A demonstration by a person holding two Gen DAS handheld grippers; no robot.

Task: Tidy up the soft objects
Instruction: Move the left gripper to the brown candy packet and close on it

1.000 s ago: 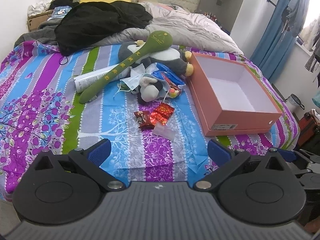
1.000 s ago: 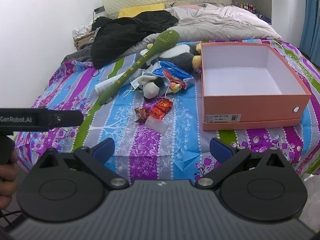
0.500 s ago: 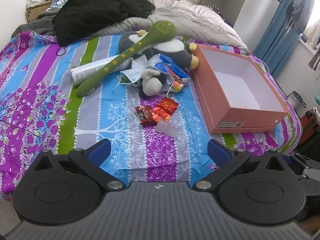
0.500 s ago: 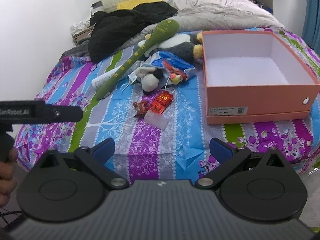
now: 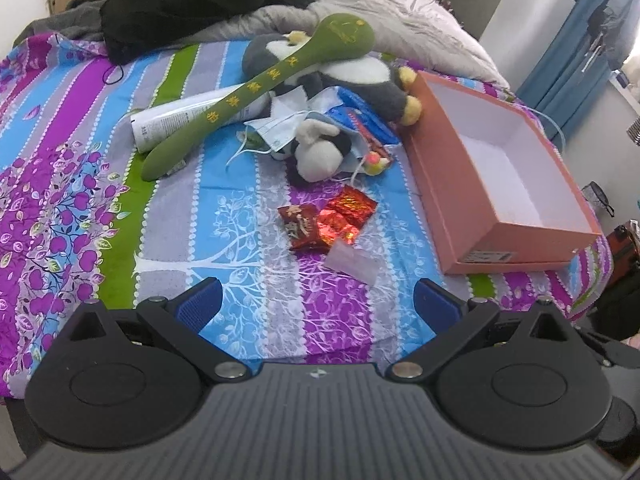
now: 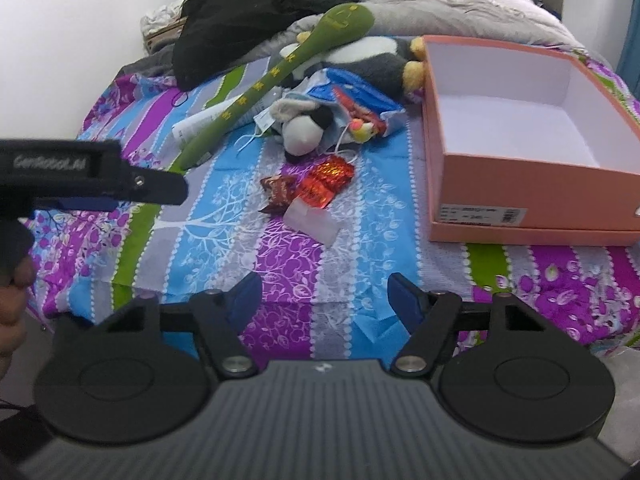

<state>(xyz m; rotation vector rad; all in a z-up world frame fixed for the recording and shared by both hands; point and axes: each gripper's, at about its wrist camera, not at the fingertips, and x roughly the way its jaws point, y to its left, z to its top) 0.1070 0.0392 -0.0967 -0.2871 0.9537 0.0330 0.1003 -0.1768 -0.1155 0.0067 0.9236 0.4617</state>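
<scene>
The right gripper (image 6: 324,294) jaws have just been closing partway with nothing between them; the left gripper (image 5: 318,300) jaws are standing spread and empty. Both are angling downward over the bed's (image 6: 280,276) near edge. This is judged the approach step. The small plush toy (image 6: 306,136) is lying mid-bed, beside the open orange box (image 6: 532,204) near the right edge. The next move calls for reaching farther in.

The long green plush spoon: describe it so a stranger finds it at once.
Start at the orange box on the striped bedsheet, then look left to the toy pile. The long green plush spoon lies diagonally over the grey penguin plush and a white tube; only it carries yellow characters along its handle.
</scene>
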